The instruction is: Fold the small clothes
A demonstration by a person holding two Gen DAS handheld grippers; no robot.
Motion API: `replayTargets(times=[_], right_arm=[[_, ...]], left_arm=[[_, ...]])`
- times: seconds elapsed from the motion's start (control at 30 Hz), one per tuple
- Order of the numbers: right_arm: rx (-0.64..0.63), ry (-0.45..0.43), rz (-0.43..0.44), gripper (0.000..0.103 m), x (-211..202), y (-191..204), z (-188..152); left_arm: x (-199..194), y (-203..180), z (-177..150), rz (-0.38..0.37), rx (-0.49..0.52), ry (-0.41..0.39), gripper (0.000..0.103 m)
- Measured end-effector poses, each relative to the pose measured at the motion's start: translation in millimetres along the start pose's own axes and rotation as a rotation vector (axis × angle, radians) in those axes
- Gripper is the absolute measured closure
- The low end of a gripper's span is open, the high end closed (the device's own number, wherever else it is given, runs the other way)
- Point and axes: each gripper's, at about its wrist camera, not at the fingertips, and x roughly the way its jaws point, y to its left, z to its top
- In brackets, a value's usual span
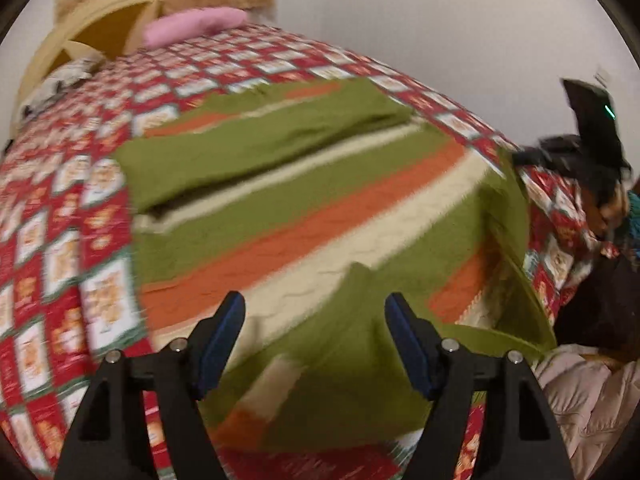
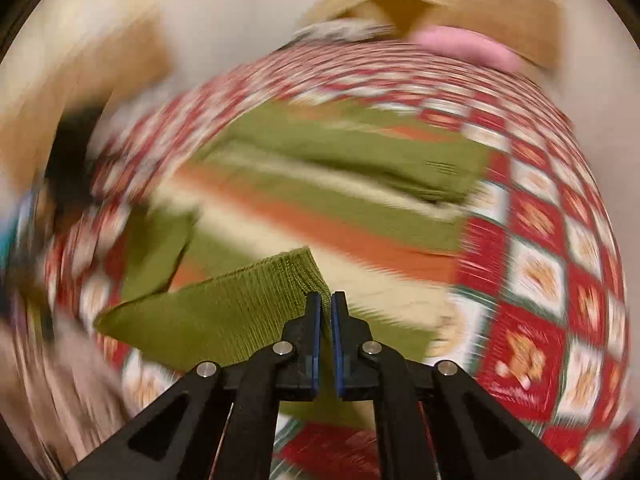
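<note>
A striped sweater [image 1: 320,208] in green, orange and cream lies on the bed, one sleeve [image 1: 256,140] folded across its far side. My left gripper [image 1: 316,308] is open and empty just above the sweater's near edge. In the right wrist view the sweater [image 2: 340,216] is motion-blurred. My right gripper [image 2: 326,300] is shut on the green ribbed cuff [image 2: 256,300] of the other sleeve and holds it lifted over the sweater. The right gripper also shows in the left wrist view [image 1: 520,156] as a dark shape at the sweater's right corner.
The bed has a red and white patterned quilt [image 1: 60,240]. A pink pillow [image 1: 192,26] and a yellow headboard [image 1: 92,20] are at the far end. A pale padded cloth [image 1: 592,392] lies off the bed's right side.
</note>
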Motion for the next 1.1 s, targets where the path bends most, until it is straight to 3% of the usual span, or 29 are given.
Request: replayTargets(times=[0.1,0.17,0.33,0.43,0.47,0.5,0.57,0.73,0.83,0.87,0.93,0.97,1.03,1.1], right_arm=[[0.186,-0.018,-0.032,0.099,10.6,-33.9,-14.6],[0.227,-0.011,-0.019,0.099,16.7,-38.3,-21.9],[0.255,-0.016,0.024,0.098,11.2,-38.2,-35.7],[0.245,-0.013,0.053,0.094,10.2,-27.1,-22.8],[0.228,-0.024,0.064,0.080,7.9,-21.5,-19.2],[0.209,-0.031,0.072,0.052,7.2,-16.2,-16.7],[0.134,-0.047,0.059,0.024,9.4,-0.7,-11.9],[-0.081,0.022,0.004,0.024,37.3,35.4,-10.2],[-0.217,0.111,-0.061,0.028,63.7,57.5,-20.2],[-0.278,0.114,-0.099,0.035,68.6,65.4,-23.8],[-0.336,0.096,-0.079,0.062,64.6,76.1,-25.4],[-0.341,0.111,-0.071,0.089,63.1,79.5,-23.7],[-0.336,0.107,-0.084,0.090,57.3,80.5,-20.3],[-0.284,0.082,-0.063,0.090,48.6,73.5,-18.0]], left_arm=[[25.4,-11.6,-0.9,-0.001,0.038,0.059,0.030],[33.0,-17.1,-4.1,-0.002,0.054,0.087,0.034],[24.9,-26.2,-13.5,0.000,0.104,0.060,0.042],[24.1,-29.4,-12.4,-0.010,0.109,0.044,0.067],[23.2,-29.1,-12.3,-0.025,0.097,0.043,0.084],[23.4,-29.2,-11.1,-0.041,0.082,0.043,0.089],[23.1,-30.2,-11.5,-0.035,0.065,0.025,0.090],[6.5,-8.1,-11.9,-0.092,-0.070,-0.057,0.092],[-3.2,9.8,-17.7,-0.083,-0.149,-0.105,0.092],[-1.9,15.0,-20.1,-0.095,-0.170,-0.102,0.092],[6.2,19.8,-24.7,-0.104,-0.183,-0.068,0.092],[9.9,19.1,-25.9,-0.104,-0.176,-0.051,0.091],[16.6,15.8,-27.3,-0.116,-0.157,-0.026,0.087],[16.5,16.7,-27.0,-0.147,-0.162,-0.036,0.064]])
